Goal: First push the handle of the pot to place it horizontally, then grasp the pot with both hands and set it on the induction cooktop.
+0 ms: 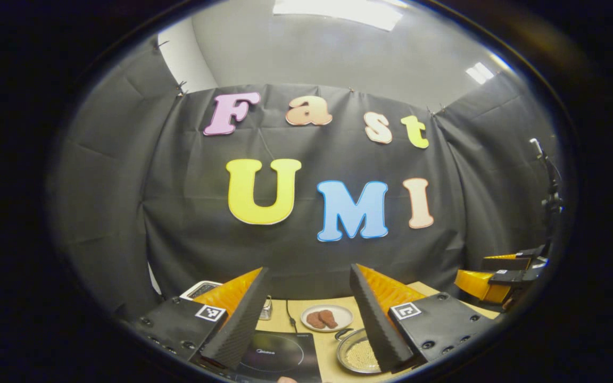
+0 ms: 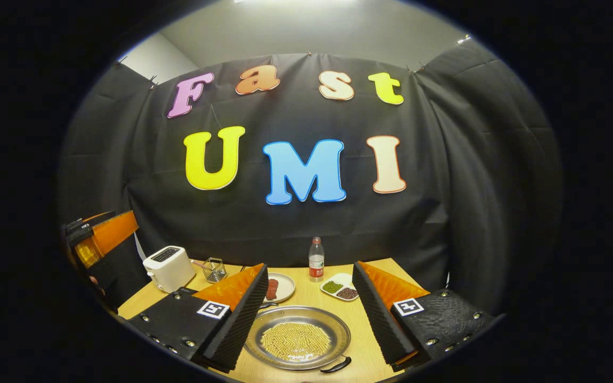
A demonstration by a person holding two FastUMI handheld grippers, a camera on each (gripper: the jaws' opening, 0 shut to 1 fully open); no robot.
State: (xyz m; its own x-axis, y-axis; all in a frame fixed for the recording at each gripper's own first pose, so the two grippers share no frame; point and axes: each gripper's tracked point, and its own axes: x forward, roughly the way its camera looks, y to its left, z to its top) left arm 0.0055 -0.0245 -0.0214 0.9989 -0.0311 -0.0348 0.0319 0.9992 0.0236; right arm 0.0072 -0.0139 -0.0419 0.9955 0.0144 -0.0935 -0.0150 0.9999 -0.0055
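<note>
Both tongs, left tongs and right tongs, are held released above the desk. The pot rests near the front edge, beside the induction cooktop. Risk: beads could be spilled if the handle is pushed sharply.

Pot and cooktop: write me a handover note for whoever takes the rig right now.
Left claw: open, holding nothing, raised above the cooktop.
Right claw: open, holding nothing, raised above the pot.
The pot sits on the table beside the cooktop, filled with small yellow beads; its handle points toward the near edge.
Done: nothing visible.
Left: push the handle horizontal, grasp the pot with both claws, set it on the cooktop.
</note>
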